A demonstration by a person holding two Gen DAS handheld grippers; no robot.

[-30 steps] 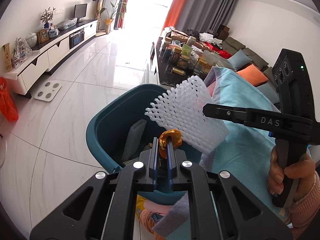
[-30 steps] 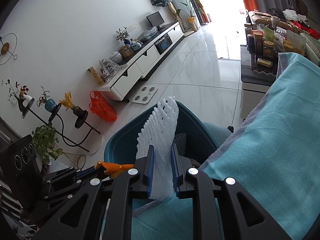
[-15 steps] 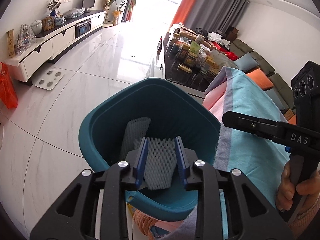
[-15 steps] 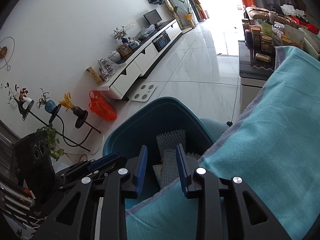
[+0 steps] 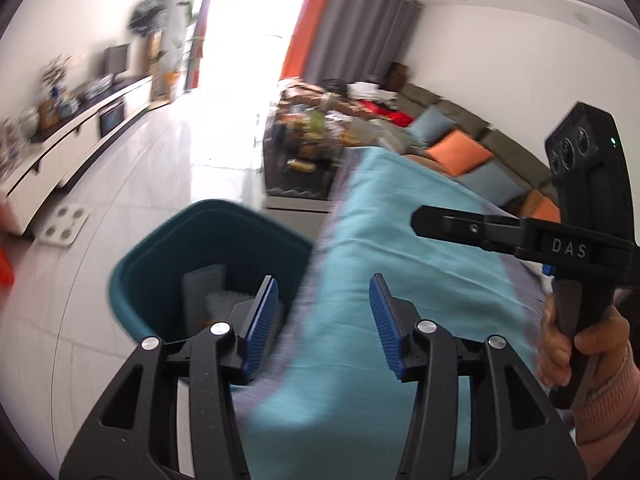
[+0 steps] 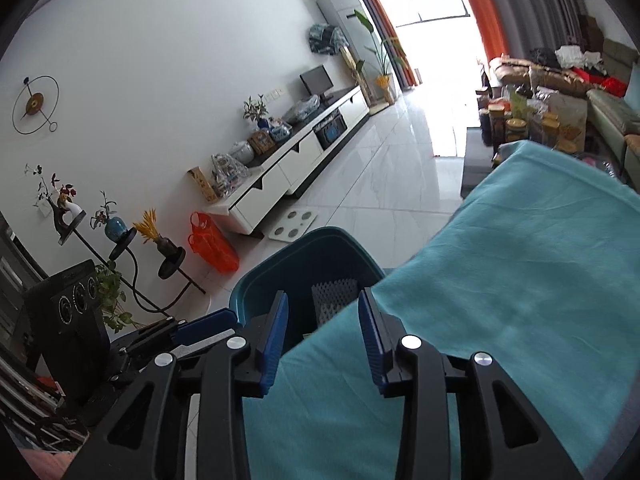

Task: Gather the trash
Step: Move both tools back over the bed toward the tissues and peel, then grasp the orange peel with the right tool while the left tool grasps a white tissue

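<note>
A teal trash bin [image 5: 208,216] stands on the floor beside the table edge. A white foam net [image 6: 334,296] and a grey sheet [image 5: 204,280] lie in it. My left gripper [image 5: 324,312] hovers over the bin's near rim and the teal cloth [image 5: 400,264]. Its jaws are opening and nothing is between them. My right gripper [image 6: 322,324] is above the cloth edge [image 6: 520,280], just short of the bin [image 6: 304,240]. Its jaws are also opening and empty. In the left wrist view the right gripper [image 5: 418,218] shows at the right, held by a hand [image 5: 580,344].
A white TV cabinet [image 6: 280,184] runs along the left wall. A bathroom scale [image 6: 294,229] and an orange bag [image 6: 212,246] sit on the floor before it. A plant stand [image 6: 132,248] is near left. A cluttered coffee table [image 5: 308,160] and sofa [image 5: 460,148] lie beyond the cloth.
The left gripper let go of an orange scrap and the right let go of the foam net, which now lies in the bin. Both grippers drew back over the cloth with wider jaws.
</note>
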